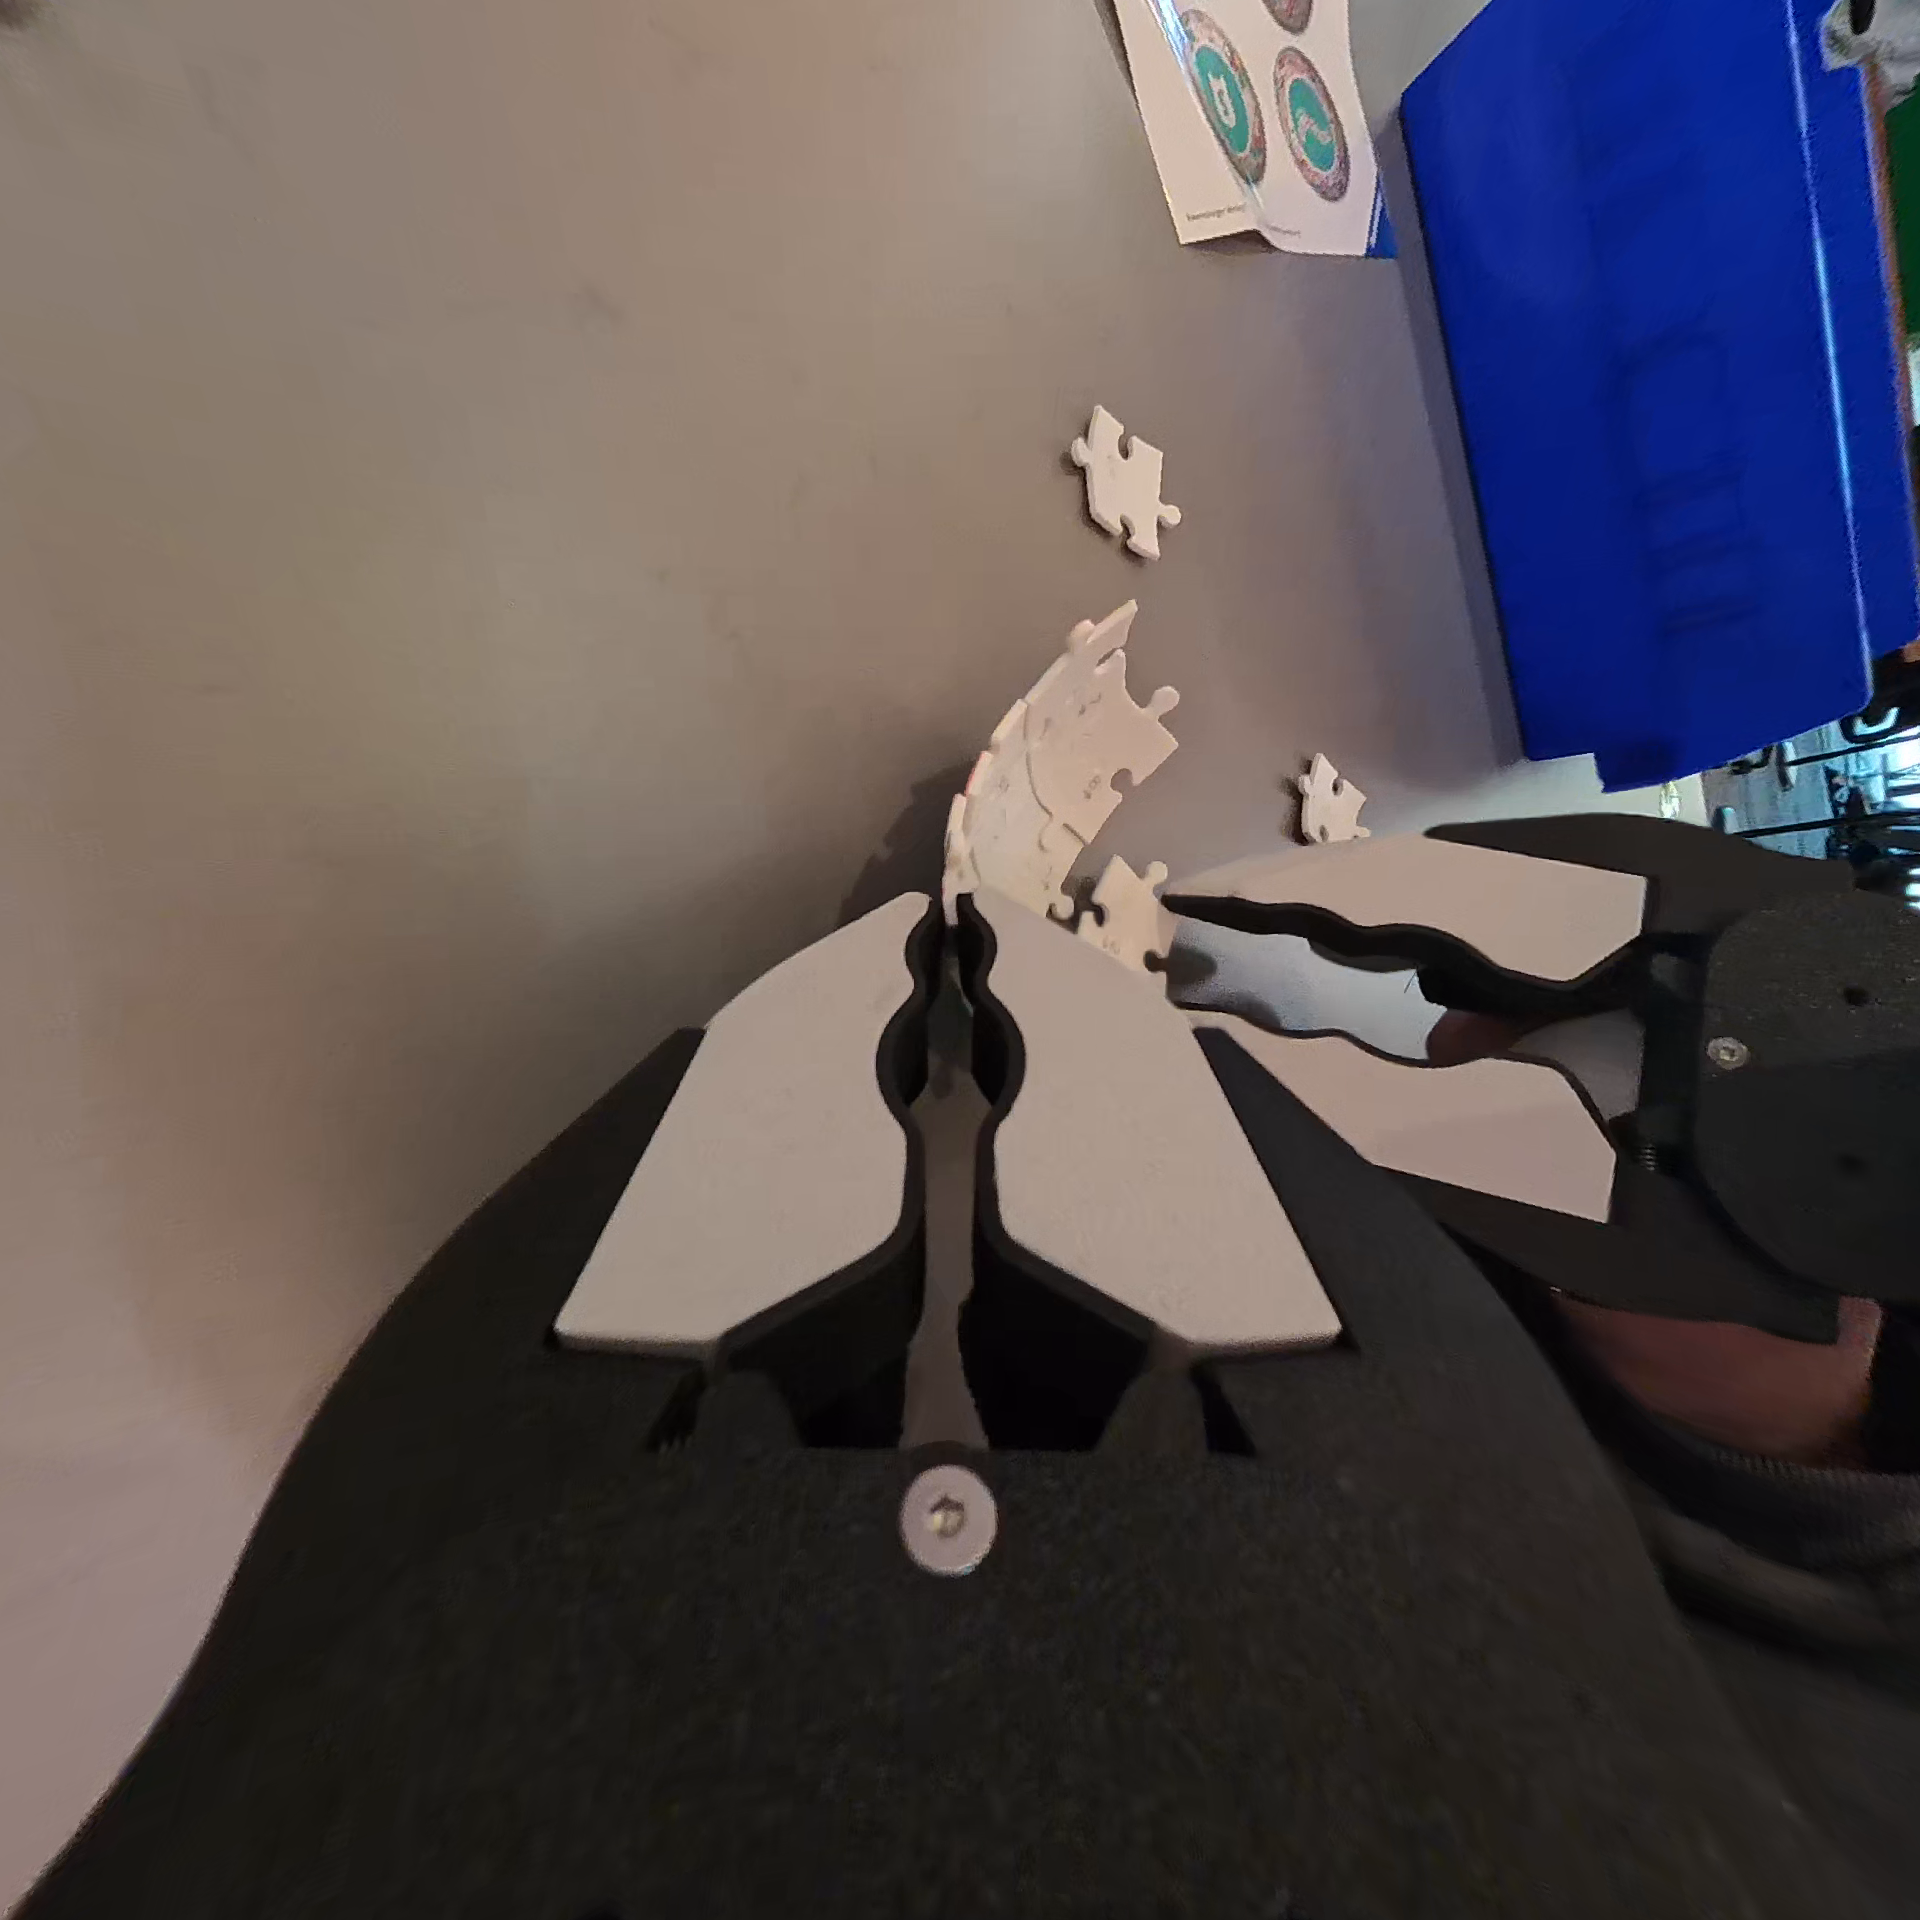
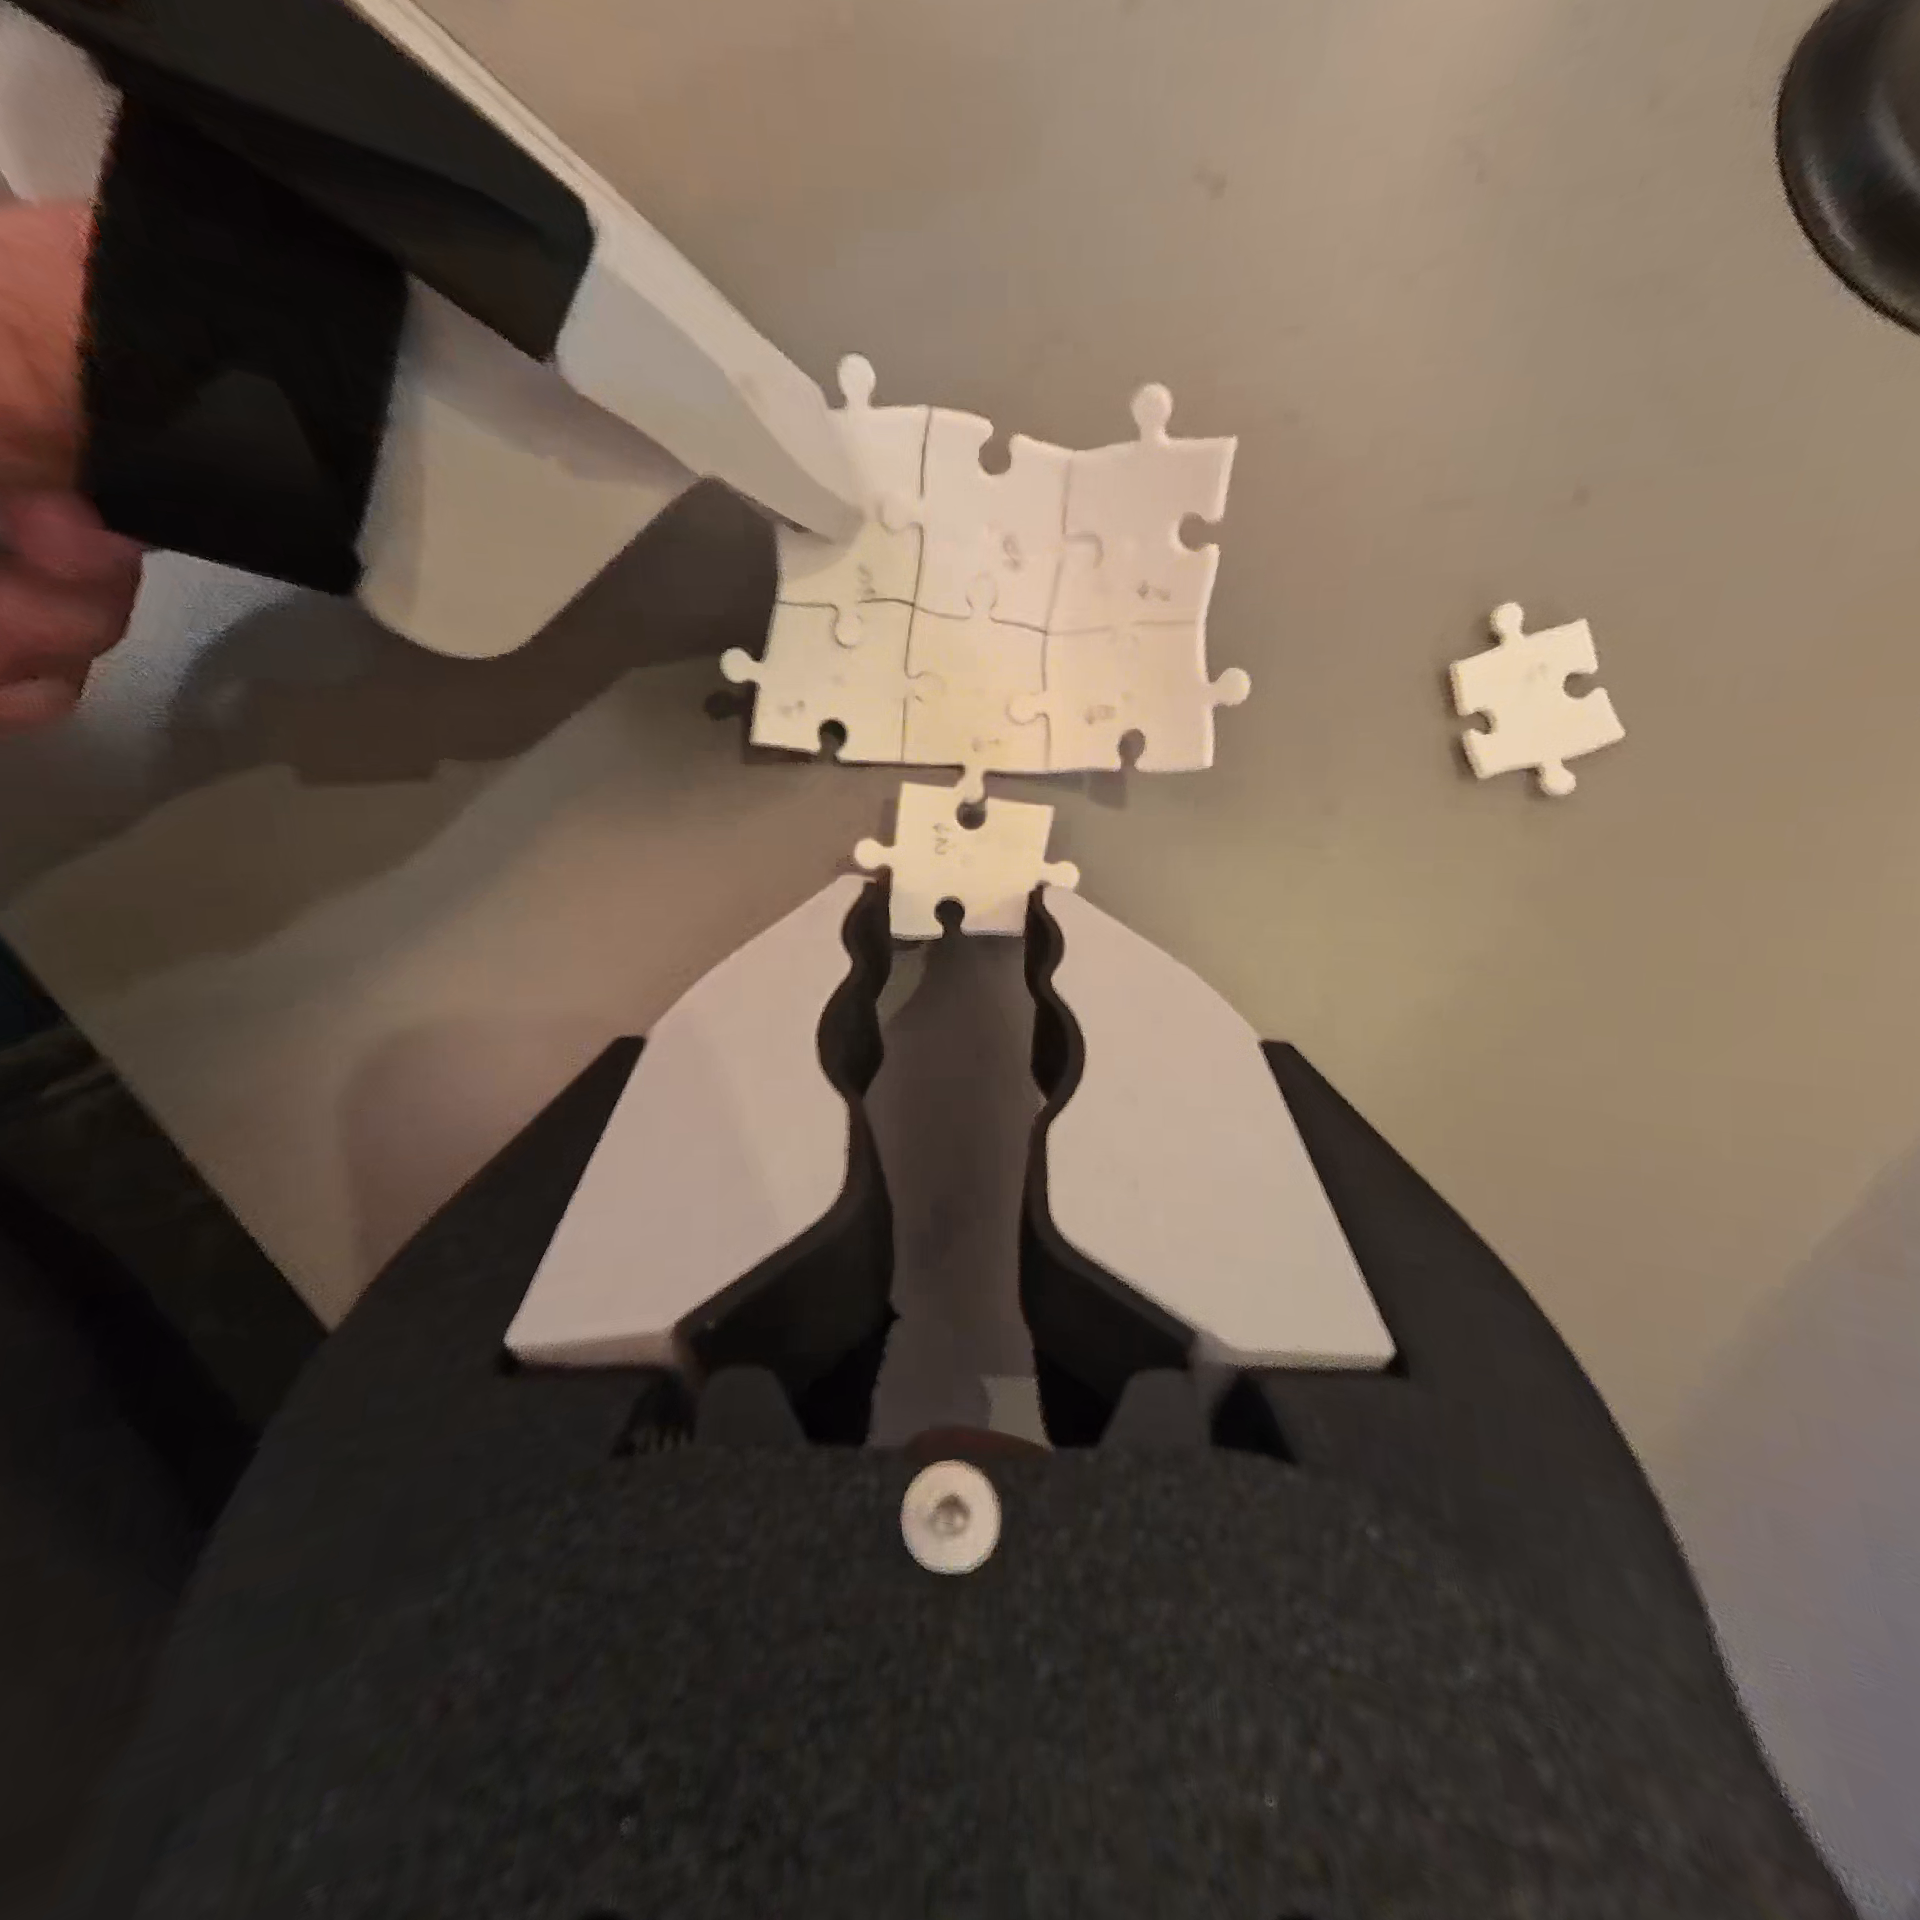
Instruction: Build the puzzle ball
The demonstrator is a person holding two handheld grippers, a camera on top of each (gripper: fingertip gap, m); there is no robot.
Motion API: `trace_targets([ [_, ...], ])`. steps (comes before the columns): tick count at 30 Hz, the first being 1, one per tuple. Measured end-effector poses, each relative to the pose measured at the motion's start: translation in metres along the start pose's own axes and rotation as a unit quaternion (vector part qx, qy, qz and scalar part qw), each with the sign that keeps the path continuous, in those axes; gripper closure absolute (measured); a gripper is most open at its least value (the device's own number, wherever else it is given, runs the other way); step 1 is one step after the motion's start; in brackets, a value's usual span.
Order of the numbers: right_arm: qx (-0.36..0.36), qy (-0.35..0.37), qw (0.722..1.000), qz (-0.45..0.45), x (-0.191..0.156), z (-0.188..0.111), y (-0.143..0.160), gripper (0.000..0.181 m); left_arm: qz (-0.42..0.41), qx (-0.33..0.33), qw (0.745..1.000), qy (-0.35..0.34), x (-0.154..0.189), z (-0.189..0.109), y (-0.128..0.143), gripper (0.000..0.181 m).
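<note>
The left tool (image 1: 951,920) pinched the curved white puzzle panel (image 2: 997,592) by its edge at mid-frame; below it, the right tool (image 2: 951,914) gripped a single piece (image 2: 966,868) against its lower edge.

Single piece (image 2: 971,869) sits before the joined panel (image 2: 997,592); loose piece (image 2: 1538,698) right.

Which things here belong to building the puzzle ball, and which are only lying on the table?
For the job:
- curved assembled panel, held by the left tool
- single piece in the right tool
- loose pieces

Just lying about:
- blue box
- printed sheet
- dark round object
</note>
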State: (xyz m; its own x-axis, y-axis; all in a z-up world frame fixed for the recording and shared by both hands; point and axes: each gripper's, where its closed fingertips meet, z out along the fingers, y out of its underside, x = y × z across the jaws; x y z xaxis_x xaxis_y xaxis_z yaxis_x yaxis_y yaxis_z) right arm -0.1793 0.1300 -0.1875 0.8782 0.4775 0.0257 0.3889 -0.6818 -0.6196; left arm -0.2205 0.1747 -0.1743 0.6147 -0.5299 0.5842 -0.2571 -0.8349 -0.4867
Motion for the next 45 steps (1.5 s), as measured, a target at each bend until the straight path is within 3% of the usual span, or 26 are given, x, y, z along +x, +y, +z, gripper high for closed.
trace_targets([
  [5,-0.007,-0.024,1.0,0.016,-0.002,0.008,0.0,0.157,0.006,0.001,1.0,-0.011,-0.001,0.0,0.0,0.179],
  [16,-0.031,0.005,0.999,-0.015,0.0,0.01,-0.001,0.155,0.017,-0.007,1.0,-0.014,0.0,0.001,-0.001,0.179],
  [22,-0.009,0.01,1.0,-0.01,0.004,0.0,-0.011,0.149,0.017,-0.007,1.0,-0.012,0.001,0.0,-0.001,0.179],
  [26,0.011,-0.02,0.999,-0.029,-0.005,0.005,-0.015,0.16,0.019,-0.008,1.0,-0.013,0.001,0.0,0.0,0.179],
  [35,-0.006,-0.011,0.999,-0.032,0.005,0.012,-0.011,0.163,0.021,-0.009,1.0,-0.011,0.003,0.001,0.0,0.179],
  [41,-0.01,-0.018,0.999,-0.05,0.0,0.009,-0.012,0.181,0.019,-0.013,1.0,-0.009,0.002,0.001,0.0,0.179],
  [45,-0.013,-0.025,0.998,-0.054,-0.001,0.014,-0.007,0.181,0.024,-0.025,0.999,-0.01,0.002,0.0,0.0,0.179],
])
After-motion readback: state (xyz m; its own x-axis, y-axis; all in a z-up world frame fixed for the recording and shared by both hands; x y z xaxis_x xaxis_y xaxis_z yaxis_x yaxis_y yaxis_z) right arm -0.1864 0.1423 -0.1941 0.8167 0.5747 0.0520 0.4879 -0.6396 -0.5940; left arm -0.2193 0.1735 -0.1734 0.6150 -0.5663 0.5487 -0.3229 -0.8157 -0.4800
